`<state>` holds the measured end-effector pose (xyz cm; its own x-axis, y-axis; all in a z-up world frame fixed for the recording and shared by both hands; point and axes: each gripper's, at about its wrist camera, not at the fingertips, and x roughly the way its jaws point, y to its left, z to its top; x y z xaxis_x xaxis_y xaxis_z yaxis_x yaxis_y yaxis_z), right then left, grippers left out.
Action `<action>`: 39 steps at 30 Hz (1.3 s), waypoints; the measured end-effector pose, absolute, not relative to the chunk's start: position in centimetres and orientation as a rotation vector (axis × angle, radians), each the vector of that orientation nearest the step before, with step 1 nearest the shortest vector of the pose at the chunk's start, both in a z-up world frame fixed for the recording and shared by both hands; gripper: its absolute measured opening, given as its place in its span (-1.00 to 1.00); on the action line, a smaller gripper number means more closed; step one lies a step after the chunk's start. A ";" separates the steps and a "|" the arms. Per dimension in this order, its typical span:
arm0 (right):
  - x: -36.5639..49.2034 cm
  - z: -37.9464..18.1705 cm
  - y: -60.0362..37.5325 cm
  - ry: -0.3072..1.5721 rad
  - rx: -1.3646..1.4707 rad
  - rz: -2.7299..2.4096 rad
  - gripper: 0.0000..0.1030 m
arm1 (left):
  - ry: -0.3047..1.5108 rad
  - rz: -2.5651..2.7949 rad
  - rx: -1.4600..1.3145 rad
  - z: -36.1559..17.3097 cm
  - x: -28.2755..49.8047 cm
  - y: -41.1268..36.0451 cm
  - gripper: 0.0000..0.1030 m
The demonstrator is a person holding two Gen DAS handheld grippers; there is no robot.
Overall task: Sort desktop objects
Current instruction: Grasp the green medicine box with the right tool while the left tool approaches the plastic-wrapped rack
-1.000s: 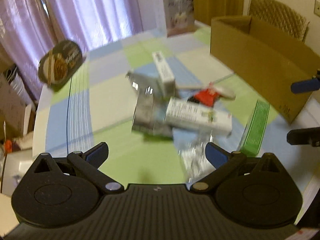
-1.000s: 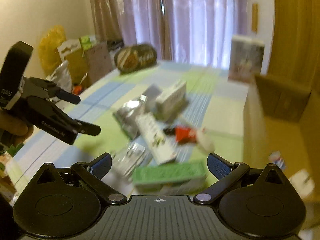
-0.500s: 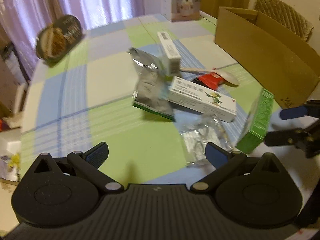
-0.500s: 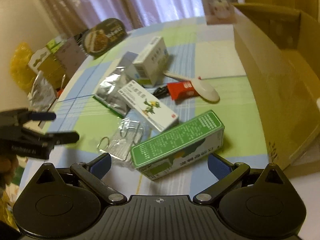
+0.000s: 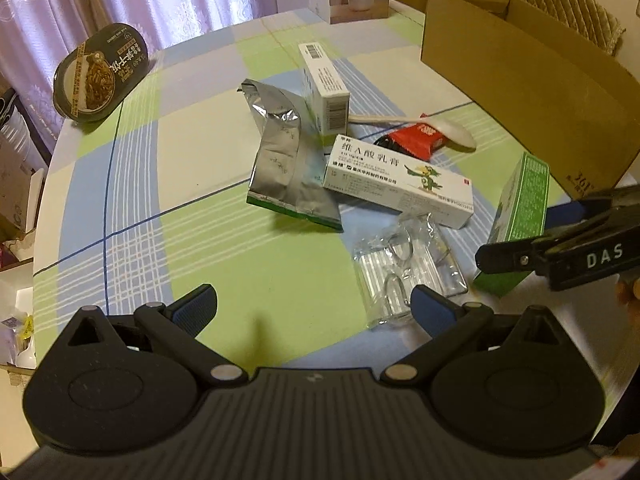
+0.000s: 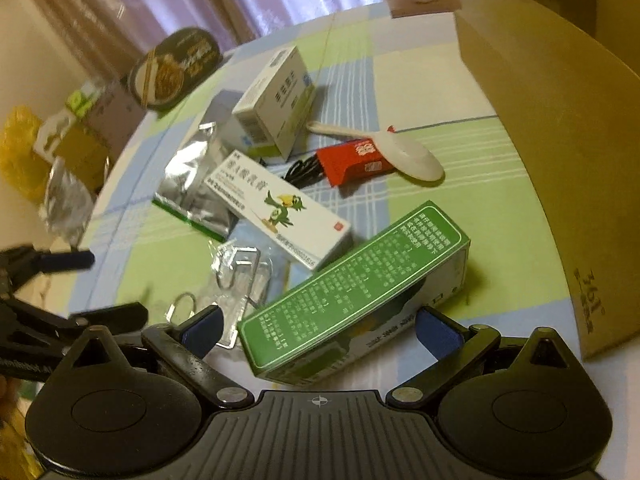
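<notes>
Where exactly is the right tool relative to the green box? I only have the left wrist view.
Observer: The green box lies between the right tool's open fingers, not clamped.
Operator: Which face does that camera see?
Observer: A broad green face covered in white print, with a white side below it.
Operator: What's the dark thing by the red packet?
Observer: A bundled black cable, lying against the left end of the red packet.
</notes>
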<state>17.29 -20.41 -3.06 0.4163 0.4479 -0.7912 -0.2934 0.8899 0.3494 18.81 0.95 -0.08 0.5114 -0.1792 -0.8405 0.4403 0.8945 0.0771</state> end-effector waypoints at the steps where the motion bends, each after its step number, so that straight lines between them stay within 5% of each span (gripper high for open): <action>1: 17.3 -3.2 -20.3 1.041 0.142 0.471 0.93 | 0.967 -0.384 0.298 -0.1 18.8 0.9 0.97; 14: 16.2 -1.3 -22.9 1.033 0.019 0.511 0.01 | 0.977 -0.454 0.330 -0.3 18.1 -1.4 0.97; 20: 15.3 -0.6 -24.8 0.997 0.006 0.422 0.02 | 0.978 -0.461 0.328 -0.3 17.9 -1.7 0.97; 25: 16.4 -0.9 -25.4 0.997 0.138 0.401 0.21 | 0.983 -0.457 0.305 -0.6 18.0 -1.8 0.96; 34: 18.0 -2.2 -23.6 0.989 0.018 0.385 0.19 | 0.961 -0.469 0.237 -1.3 18.0 -2.6 0.90; 38: 17.9 -1.9 -23.6 0.970 -0.028 0.399 -0.46 | 0.964 -0.491 0.219 -1.6 17.9 -3.6 0.79; 39: 17.9 -1.8 -23.6 0.964 -0.041 0.402 -0.46 | 0.967 -0.484 0.223 -1.7 17.9 -3.8 0.70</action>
<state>17.90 -23.56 -1.80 0.5025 0.3145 -0.8054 -0.3510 0.9255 0.1424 17.91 -3.84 -1.74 0.4724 -0.2943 -0.8308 0.4891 0.8717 -0.0307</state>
